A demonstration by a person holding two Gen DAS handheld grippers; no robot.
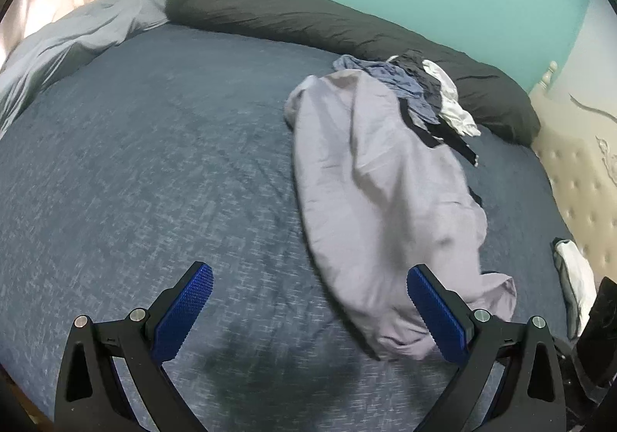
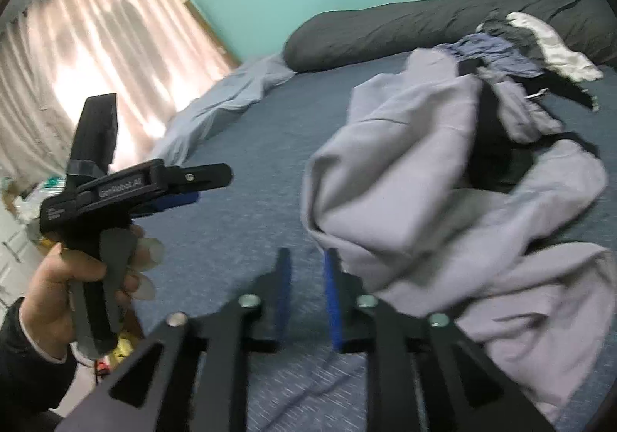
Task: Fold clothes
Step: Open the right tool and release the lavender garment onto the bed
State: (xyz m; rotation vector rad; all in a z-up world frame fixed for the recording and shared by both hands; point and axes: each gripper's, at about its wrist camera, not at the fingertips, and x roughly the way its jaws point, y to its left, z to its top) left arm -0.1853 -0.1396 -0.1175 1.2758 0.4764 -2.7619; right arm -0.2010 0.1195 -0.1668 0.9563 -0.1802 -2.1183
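A crumpled lavender garment (image 1: 378, 181) lies on the blue bed cover (image 1: 154, 162), stretching from the middle toward the near right. In the right wrist view the same garment (image 2: 424, 181) looks bunched and blurred. My left gripper (image 1: 308, 274) hovers wide open over the cover, its right pad by the garment's near end. A hand (image 2: 58, 277) holds that left gripper (image 2: 210, 185) at the left of the right wrist view. My right gripper (image 2: 307, 258) has a narrow gap with nothing in it. The garment's edge touches the outside of its right finger.
A pile of blue, black and white clothes (image 1: 424, 92) lies behind the garment, against a long dark pillow (image 1: 308, 19). A pale blue sheet (image 1: 77, 34) is bunched at the far left. A tufted cream headboard (image 1: 578, 177) and a white cloth (image 1: 574, 277) are at the right.
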